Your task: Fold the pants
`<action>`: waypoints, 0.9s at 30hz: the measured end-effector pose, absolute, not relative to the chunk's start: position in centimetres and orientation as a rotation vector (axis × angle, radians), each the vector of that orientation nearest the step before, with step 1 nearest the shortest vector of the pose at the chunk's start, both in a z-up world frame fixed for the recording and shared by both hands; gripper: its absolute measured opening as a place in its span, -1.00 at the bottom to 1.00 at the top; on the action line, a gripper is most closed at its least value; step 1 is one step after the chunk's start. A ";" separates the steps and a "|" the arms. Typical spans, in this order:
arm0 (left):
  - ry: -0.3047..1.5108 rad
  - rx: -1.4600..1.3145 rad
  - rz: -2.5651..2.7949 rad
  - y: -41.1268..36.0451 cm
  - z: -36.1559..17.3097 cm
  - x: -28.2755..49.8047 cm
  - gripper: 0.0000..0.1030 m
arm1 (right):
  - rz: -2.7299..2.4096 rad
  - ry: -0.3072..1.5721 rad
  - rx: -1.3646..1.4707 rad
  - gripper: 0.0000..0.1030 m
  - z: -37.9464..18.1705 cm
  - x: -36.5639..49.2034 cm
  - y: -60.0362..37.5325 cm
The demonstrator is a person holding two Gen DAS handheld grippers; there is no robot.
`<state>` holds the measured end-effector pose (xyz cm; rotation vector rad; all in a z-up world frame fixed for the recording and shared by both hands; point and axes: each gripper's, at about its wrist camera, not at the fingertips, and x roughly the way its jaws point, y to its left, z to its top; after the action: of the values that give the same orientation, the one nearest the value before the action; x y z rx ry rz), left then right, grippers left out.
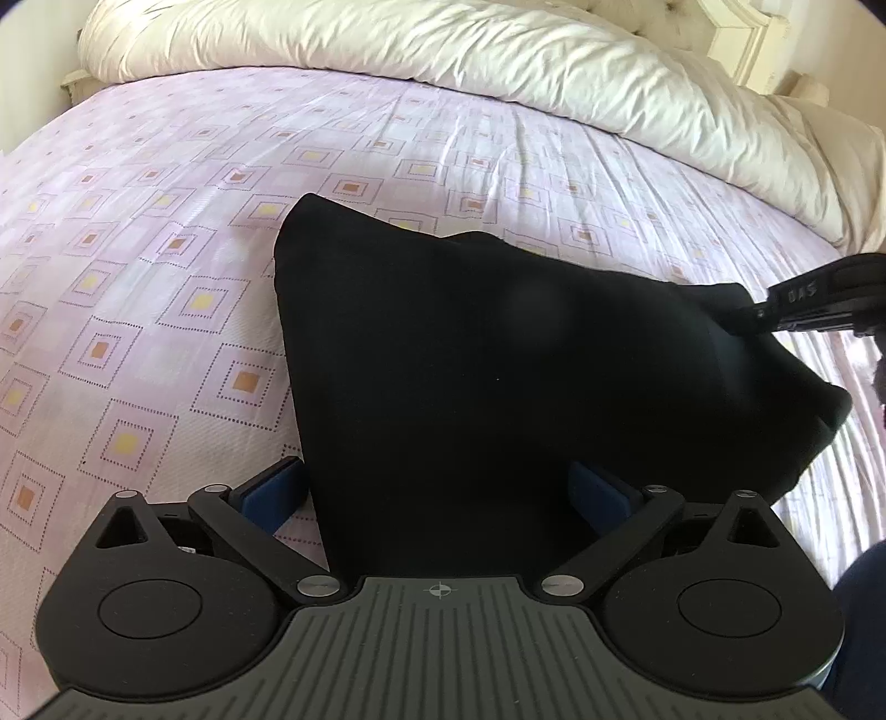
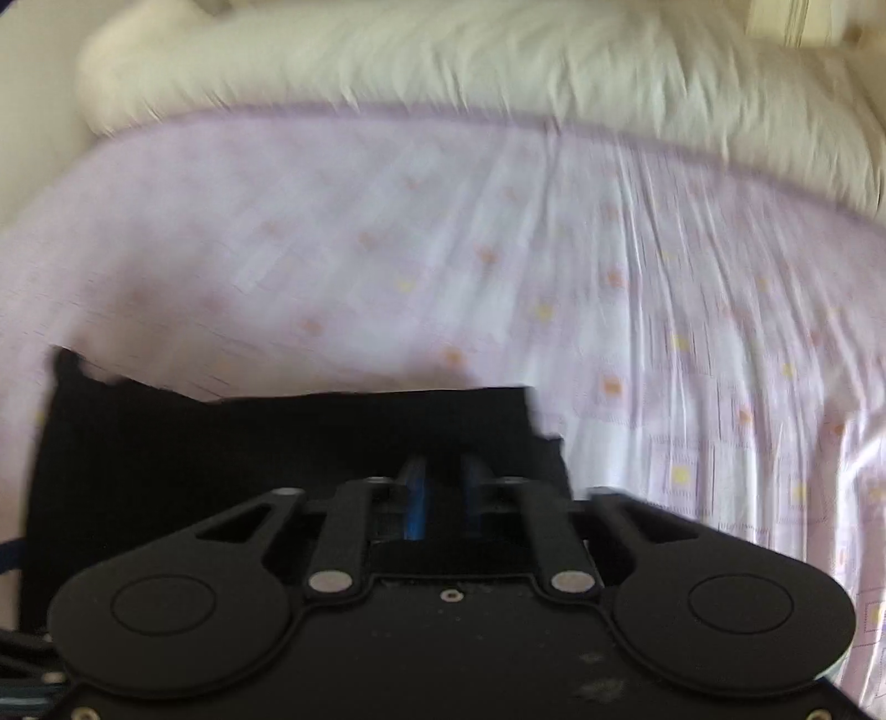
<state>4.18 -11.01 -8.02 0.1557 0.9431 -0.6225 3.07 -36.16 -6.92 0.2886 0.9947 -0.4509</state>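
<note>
we see the black pants [image 1: 470, 387] lying folded on the lilac patterned bed sheet [image 1: 166, 221], near its front edge, with the white duvet [image 1: 443, 55] bunched along the far edge. our left gripper [image 1: 437, 498] stands spread wide, pads either side of the cloth. our right gripper [image 2: 443, 487] is clamped on the pants' edge.

the pants [image 1: 470, 387] are plain black. the bedsheet [image 1: 166, 221] is pale lilac, printed with dotted squares around yellow and orange centres, and the duvet [image 1: 443, 50] is creamy white. the left gripper [image 1: 437, 493] is black with blue pads [image 1: 266, 493].
</note>
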 end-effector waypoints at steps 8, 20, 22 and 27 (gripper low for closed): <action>0.930 0.127 -0.649 -10.3 -8.2 4.4 0.97 | -0.374 0.952 0.373 0.61 -4.5 -0.4 -37.4; 0.937 0.089 -0.622 -10.8 -8.0 5.4 0.97 | -0.230 1.043 0.628 0.95 -9.2 -3.5 -41.8; 0.938 0.091 -0.623 -11.2 -8.0 6.0 0.98 | -0.202 1.012 0.676 1.00 -9.6 -3.5 -42.4; 0.941 0.092 -0.614 -12.3 -7.9 7.2 0.98 | -0.145 0.973 0.679 1.00 -9.7 -3.4 -42.4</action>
<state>7.21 -12.33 -7.94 0.0919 0.9413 -0.6142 -3.41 -42.43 -9.74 0.6789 0.9728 -0.1448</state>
